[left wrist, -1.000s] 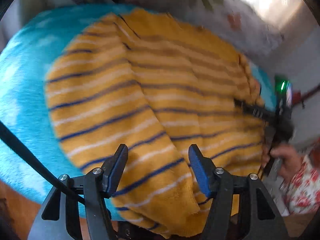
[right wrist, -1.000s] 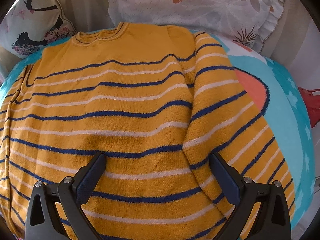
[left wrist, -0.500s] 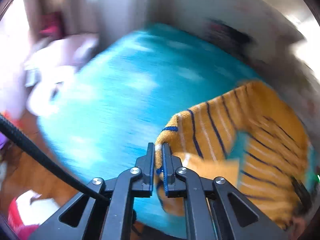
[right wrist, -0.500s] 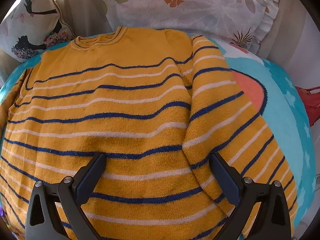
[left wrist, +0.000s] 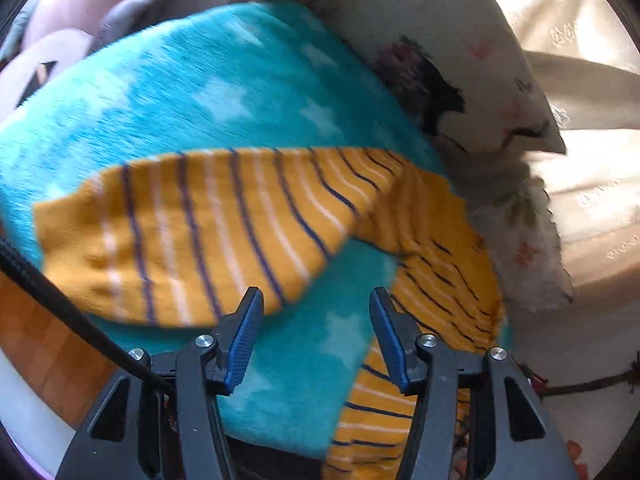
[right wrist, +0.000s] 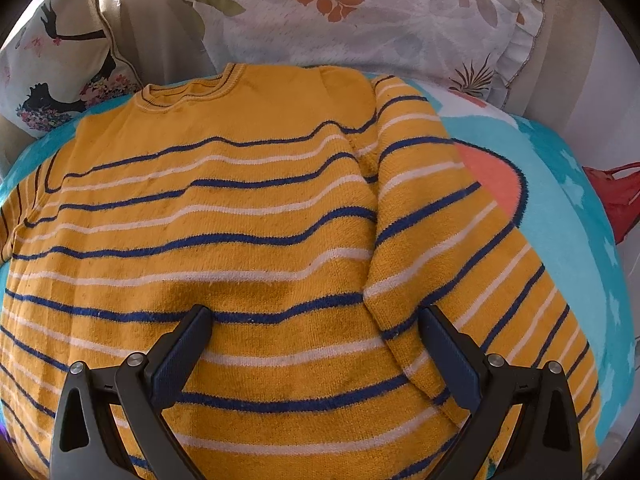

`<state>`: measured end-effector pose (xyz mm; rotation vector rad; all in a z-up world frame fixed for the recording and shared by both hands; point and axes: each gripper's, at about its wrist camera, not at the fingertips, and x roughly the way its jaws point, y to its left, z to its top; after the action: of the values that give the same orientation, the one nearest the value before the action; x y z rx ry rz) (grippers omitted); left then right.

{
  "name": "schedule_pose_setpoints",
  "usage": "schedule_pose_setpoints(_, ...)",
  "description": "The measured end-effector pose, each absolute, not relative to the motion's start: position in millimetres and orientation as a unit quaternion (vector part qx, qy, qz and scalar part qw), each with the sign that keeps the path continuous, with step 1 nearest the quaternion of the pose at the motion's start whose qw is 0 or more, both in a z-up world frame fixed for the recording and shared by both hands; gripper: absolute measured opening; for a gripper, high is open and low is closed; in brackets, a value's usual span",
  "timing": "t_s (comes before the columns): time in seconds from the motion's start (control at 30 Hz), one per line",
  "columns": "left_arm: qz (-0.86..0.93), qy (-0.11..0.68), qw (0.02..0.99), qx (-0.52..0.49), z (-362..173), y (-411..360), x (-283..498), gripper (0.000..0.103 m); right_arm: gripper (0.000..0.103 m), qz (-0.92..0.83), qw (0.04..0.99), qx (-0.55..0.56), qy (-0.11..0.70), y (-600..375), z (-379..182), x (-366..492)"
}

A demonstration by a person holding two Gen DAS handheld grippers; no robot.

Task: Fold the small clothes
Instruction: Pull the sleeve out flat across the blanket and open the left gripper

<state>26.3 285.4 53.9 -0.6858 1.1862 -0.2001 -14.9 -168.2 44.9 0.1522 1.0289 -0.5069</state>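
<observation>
A mustard-yellow sweater (right wrist: pixel 224 240) with blue and white stripes lies front up on a turquoise star-patterned blanket (right wrist: pixel 568 240), collar toward the pillows. Its right sleeve (right wrist: pixel 460 248) runs down along the body. In the left wrist view the other sleeve (left wrist: pixel 192 236) lies stretched out sideways across the blanket (left wrist: pixel 224 80). My left gripper (left wrist: pixel 316 312) hovers just short of that sleeve, jaws opening, with only blanket between the fingers. My right gripper (right wrist: pixel 314 332) stands open low over the sweater's lower body, holding nothing.
Leaf-print pillow (right wrist: pixel 360 12) and a cushion with a dark figure (right wrist: pixel 60 68) stand behind the collar. A red object (right wrist: pixel 616 196) sits past the blanket's right edge. In the left wrist view, wooden floor (left wrist: pixel 44 344) shows at lower left and pale cushions (left wrist: pixel 80 20) at upper left.
The left gripper shut on the left sleeve's cuff, drew the sleeve outward across the blanket, then let go and stands open. The right gripper kept still.
</observation>
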Motion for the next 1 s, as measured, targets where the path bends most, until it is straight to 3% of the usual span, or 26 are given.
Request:
schedule_pose_setpoints(0.23, -0.125, 0.552, 0.785, -0.251, 71, 222, 31, 0.057, 0.103, -0.23, 0.835, 0.069, 0.496, -172, 46, -12)
schedule_pose_setpoints(0.3, -0.13, 0.55, 0.797, -0.213, 78, 198, 27, 0.057, 0.091, -0.216, 0.824, 0.081, 0.518, -177, 52, -7)
schedule_pose_setpoints(0.33, -0.135, 0.548, 0.801, -0.199, 81, 188, 25, 0.057, 0.075, -0.211, 0.823, 0.09, 0.519, -181, 59, -8)
schedule_pose_setpoints(0.37, -0.14, 0.546, 0.806, -0.182, 84, 174, 23, 0.059, 0.071, -0.201, 0.828, 0.111, 0.512, -189, 76, -13)
schedule_pose_setpoints(0.6, -0.163, 0.551, 0.808, -0.13, 75, 111, 13, 0.062, 0.072, -0.244, 0.846, 0.165, 0.444, -256, 144, -95)
schedule_pose_setpoints(0.87, -0.169, 0.565, 0.8, -0.105, 61, 73, -4, 0.062, 0.073, -0.331, 0.771, 0.249, 0.484, -333, 111, -222)
schedule_pose_setpoints(1.0, -0.169, 0.575, 0.793, -0.111, 54, 60, -8, 0.062, 0.078, -0.347, 0.754, 0.26, 0.493, -335, 95, -255)
